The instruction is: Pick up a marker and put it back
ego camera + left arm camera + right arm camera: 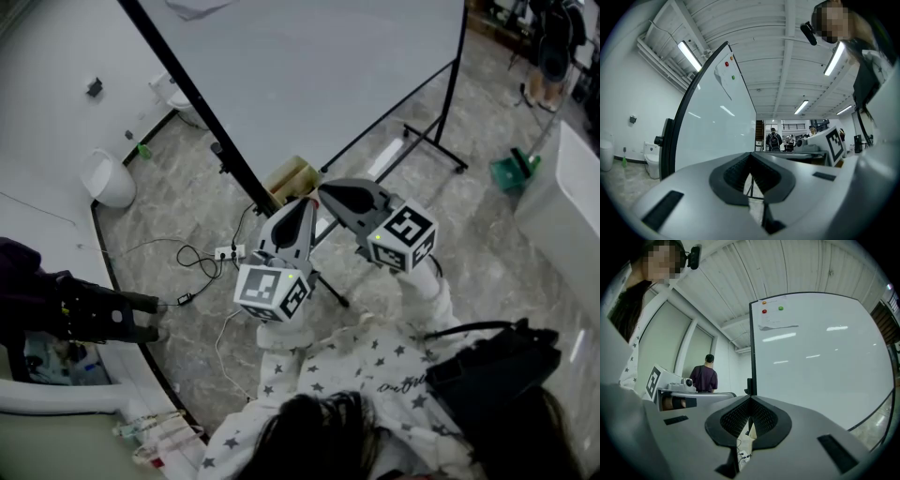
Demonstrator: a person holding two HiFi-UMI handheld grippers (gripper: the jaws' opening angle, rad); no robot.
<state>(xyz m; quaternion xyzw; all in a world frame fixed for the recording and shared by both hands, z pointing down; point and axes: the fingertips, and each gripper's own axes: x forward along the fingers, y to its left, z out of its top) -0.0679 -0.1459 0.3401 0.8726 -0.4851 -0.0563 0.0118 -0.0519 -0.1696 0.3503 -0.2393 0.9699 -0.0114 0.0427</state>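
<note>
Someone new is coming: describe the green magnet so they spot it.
Find the big whiteboard. In its top corner, above a paper sheet, sit three round magnets. The green magnet is farthest from the frame; red and orange stack by the edge.

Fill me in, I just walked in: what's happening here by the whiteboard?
A person holds a gripper in each hand, both aimed level at a whiteboard on a stand. The left gripper and the right gripper are shut and empty. No marker shows in any view, so the pick-up has not begun.
</note>
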